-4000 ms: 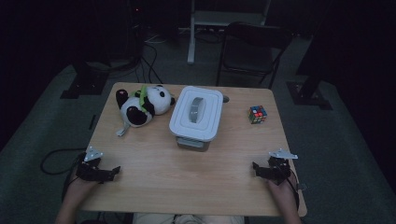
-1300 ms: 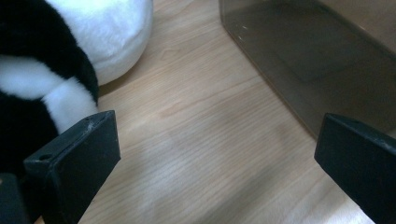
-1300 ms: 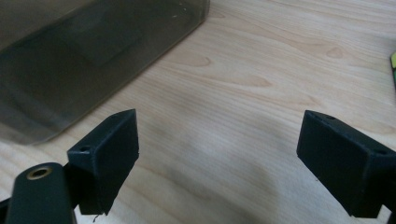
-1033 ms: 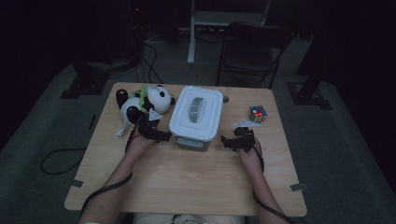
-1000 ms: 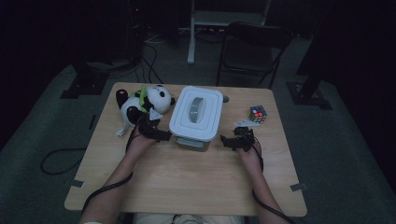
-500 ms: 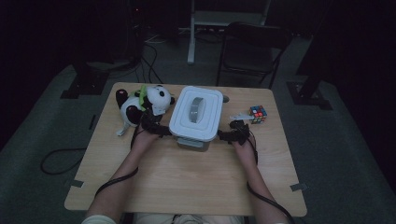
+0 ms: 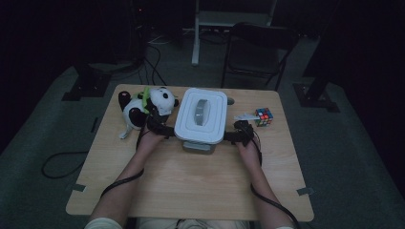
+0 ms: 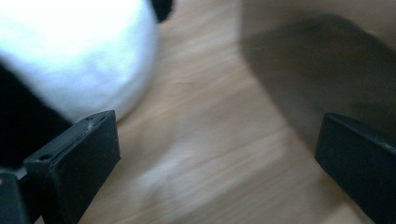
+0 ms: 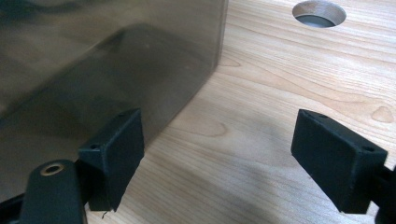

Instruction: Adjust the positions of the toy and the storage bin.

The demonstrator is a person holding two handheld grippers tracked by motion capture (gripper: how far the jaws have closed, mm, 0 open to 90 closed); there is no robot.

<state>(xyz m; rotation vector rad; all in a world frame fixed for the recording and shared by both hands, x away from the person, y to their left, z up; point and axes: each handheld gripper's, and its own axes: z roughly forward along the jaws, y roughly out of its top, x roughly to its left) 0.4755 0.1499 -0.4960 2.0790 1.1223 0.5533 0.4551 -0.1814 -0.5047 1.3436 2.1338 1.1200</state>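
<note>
Taking the white lidded container [image 7: 200, 117] at the middle of the desk [image 7: 191, 191] as my mark: far to its left lies the panda plush [image 7: 143, 107], touching or nearly touching the container's left side, though the dim high view leaves that contact unclear. My left hand-held gripper [image 7: 162, 129] sits just left of the container, between it and the panda; in the left gripper view its jaws stand wide apart with only bare wood between them. There the panda [image 8: 74, 51] is a blurred white mass cut off by the frame, and the container [image 8: 322, 60] is a dark, out-of-focus wall.

My right hand-held gripper [image 7: 237, 135] is just right of the container, jaws likewise spread and holding nothing. In the right gripper view the container's murky translucent wall [image 9: 107, 65] runs beside one jaw; whether they touch I cannot tell. A round hole [image 9: 319, 12] in the desk shows beyond. Farther right of the container sits a colour cube [image 7: 263, 116].
</note>
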